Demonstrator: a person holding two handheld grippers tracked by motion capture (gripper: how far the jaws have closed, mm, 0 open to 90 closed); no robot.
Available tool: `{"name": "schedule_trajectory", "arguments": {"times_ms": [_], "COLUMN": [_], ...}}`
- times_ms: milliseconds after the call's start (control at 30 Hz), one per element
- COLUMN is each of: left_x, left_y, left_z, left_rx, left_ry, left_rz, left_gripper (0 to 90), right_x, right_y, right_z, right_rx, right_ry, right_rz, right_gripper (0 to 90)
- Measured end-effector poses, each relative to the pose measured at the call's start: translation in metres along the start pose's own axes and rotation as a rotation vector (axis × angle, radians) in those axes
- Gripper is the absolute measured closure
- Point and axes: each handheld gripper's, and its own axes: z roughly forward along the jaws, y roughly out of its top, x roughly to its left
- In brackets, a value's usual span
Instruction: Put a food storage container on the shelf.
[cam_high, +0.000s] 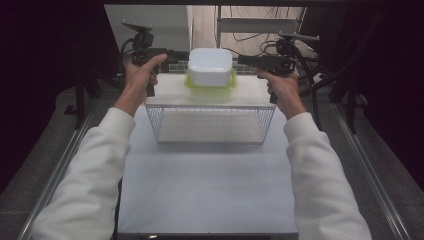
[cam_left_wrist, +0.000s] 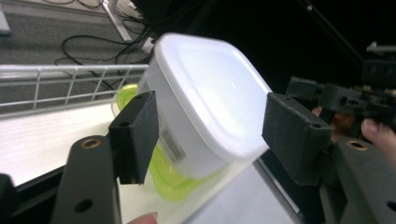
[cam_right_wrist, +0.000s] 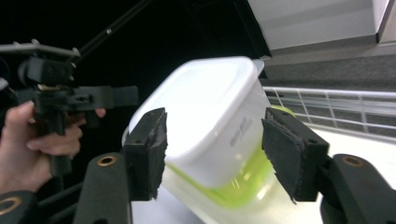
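Seemingly light, the white container (cam_high: 210, 66) in the high view sits upside down on its green-rimmed lid (cam_high: 210, 86), on the top shelf of a wire rack (cam_high: 210, 125) at the far middle of the table (cam_high: 205, 185); the left gripper (cam_high: 175, 55) and right gripper (cam_high: 246, 60) come at it from either side, each close to a wall, though from up here I cannot tell how wide their jaws stand. Moving to the left gripper view, the left gripper (cam_left_wrist: 210, 128) has its jaws spread, one black pad (cam_left_wrist: 135, 135) just beside the barcode-labelled wall and the other clear of the box, so nothing is pinched yet; the tub looks like smooth, stiff, thin plastic with rounded corners, translucent white and glossy, so I judge it slippery and liable to flex if squeezed hard. From the right gripper view, the right gripper (cam_right_wrist: 212, 151) is likewise spread, its pads flanking the container (cam_right_wrist: 210, 126) without pressing, with printed text on the near wall and the lime lid (cam_right_wrist: 243, 182) beneath. Best hold, I judge, is on the flat side walls low down near the lid, where the plastic is stiffest, both grippers pressing together evenly.
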Motion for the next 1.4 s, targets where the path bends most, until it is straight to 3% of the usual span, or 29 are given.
{"name": "schedule_trajectory", "arguments": {"times_ms": [33, 267, 467, 600, 700, 833, 933, 1167, 1233, 1367, 1400], "left_x": [-0.003, -0.011, -0.013, -0.011, -0.011, -0.008, -0.003, 0.012, 0.013, 0.013, 0.014], "left_y": [-0.003, -0.032, -0.077, -0.109, -0.13, -0.157, -0.181, -0.232, -0.242, -0.261, -0.265], "left_z": [-0.004, -0.023, -0.036, -0.042, -0.045, -0.045, -0.043, -0.031, -0.029, -0.023, -0.022], "left_rx": [0.009, -0.005, -0.01, -0.015, -0.02, -0.016, 0.001, 0.113, 0.135, 0.189, 0.203], "left_ry": [0.005, -0.01, -0.034, -0.065, -0.088, -0.111, -0.1, -0.067, -0.057, -0.014, -0.002], "left_rz": [0.032, 0.089, 0.129, 0.137, 0.144, 0.133, 0.13, 0.106, 0.113, 0.141, 0.147], "left_gripper": [34.8, 33.5, 31.8, 31.2, 30.7, 30.7, 30.7, 30.7, 30.6, 30.6, 30.6], "right_x": [0.001, 0.006, 0.013, 0.018, 0.017, 0.01, 0.003, -0.01, -0.013, -0.02, -0.021], "right_y": [-0.003, -0.032, -0.063, -0.089, -0.11, -0.138, -0.161, -0.218, -0.231, -0.252, -0.256], "right_z": [-0.003, -0.02, -0.038, -0.052, -0.061, -0.071, -0.076, -0.079, -0.079, -0.078, -0.077], "right_rx": [0.001, -0.005, -0.01, 0.006, 0.02, 0.028, 0.051, 0.151, 0.191, 0.215, 0.237], "right_ry": [-0.007, 0.021, 0.042, 0.023, 0.015, 0.028, 0.026, -0.008, -0.032, -0.05, -0.061], "right_rz": [-0.01, -0.072, -0.131, -0.199, -0.222, -0.203, -0.179, -0.145, -0.15, -0.119, -0.132], "right_gripper": [37.4, 35.2, 34.6, 33.9, 33.4, 32.9, 32.8, 32.6, 32.6, 32.3, 31.7]}}
